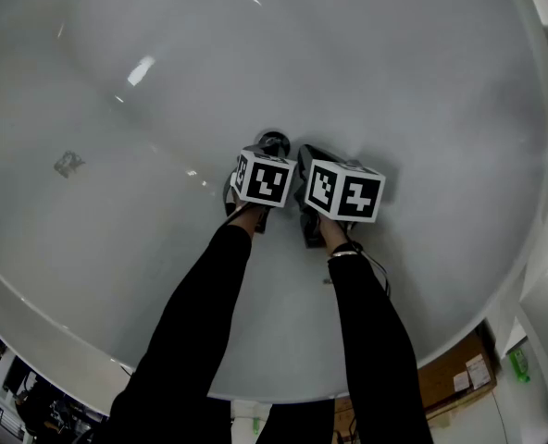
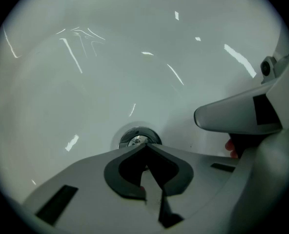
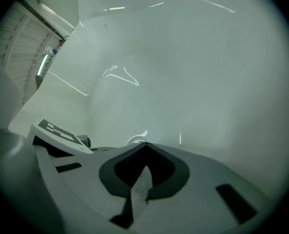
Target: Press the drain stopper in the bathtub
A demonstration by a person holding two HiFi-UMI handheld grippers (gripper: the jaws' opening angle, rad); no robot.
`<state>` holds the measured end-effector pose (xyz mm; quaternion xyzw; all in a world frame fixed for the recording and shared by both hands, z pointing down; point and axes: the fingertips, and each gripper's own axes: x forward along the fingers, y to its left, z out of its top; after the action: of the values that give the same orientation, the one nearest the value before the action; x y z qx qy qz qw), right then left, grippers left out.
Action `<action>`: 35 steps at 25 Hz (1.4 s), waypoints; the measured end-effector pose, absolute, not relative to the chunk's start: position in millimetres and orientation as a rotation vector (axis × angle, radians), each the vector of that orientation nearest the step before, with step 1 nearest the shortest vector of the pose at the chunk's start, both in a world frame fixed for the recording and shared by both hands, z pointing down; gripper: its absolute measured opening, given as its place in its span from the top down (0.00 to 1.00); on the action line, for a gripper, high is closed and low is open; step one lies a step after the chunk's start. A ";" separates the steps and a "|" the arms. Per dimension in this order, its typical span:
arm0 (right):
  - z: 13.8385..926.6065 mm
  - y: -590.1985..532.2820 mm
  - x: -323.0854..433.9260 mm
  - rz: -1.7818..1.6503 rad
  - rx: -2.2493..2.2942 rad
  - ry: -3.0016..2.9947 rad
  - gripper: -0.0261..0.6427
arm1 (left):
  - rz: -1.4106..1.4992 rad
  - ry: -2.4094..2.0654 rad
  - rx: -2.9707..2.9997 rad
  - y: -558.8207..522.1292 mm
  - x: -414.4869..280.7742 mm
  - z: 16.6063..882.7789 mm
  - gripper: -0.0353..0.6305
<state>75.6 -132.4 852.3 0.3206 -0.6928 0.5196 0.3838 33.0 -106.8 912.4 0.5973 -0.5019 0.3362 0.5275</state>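
The white bathtub fills nearly the whole head view, its glossy floor curving round the drain stopper, which sits in the bottom of the tub near the middle of that view. Outside the rim, well away from the stopper on the person's right, lies a cardboard box.

Two black sleeves reach from the near rim towards the stopper, each ending in a gripper with a black-and-white marker cube.

The left gripper points straight at the stopper. Its jaws are pressed together with nothing between them, and their joined tips sit at the stopper's near edge. Whether they touch the metal cannot be told.

The right gripper sits just beside the left one, on the stopper's right. Its jaws are also closed together and empty. In its own view the stopper shows only as a faint ring just beyond the tips and slightly to their left.

The stopper is a small round chrome disc, set in a chrome ring flush with the tub floor.
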 end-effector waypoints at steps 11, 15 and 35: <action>844.4 -126.7 76.3 1.281 0.812 -1.772 0.97 | 0.813 -1.197 1.493 -105.3 33.3 898.8 0.95; 841.3 -129.5 77.1 1.291 0.832 -1.787 0.97 | 0.807 -1.199 1.493 -106.2 33.3 898.9 0.95; 808.7 -121.4 87.0 1.261 0.868 -1.763 0.97 | 0.830 -1.192 1.564 -115.9 17.3 855.0 0.95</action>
<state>87.0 -121.4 808.7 0.3418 -0.6945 0.4969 0.3924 17.3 -115.9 855.0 0.6417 -0.4890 0.3408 0.4827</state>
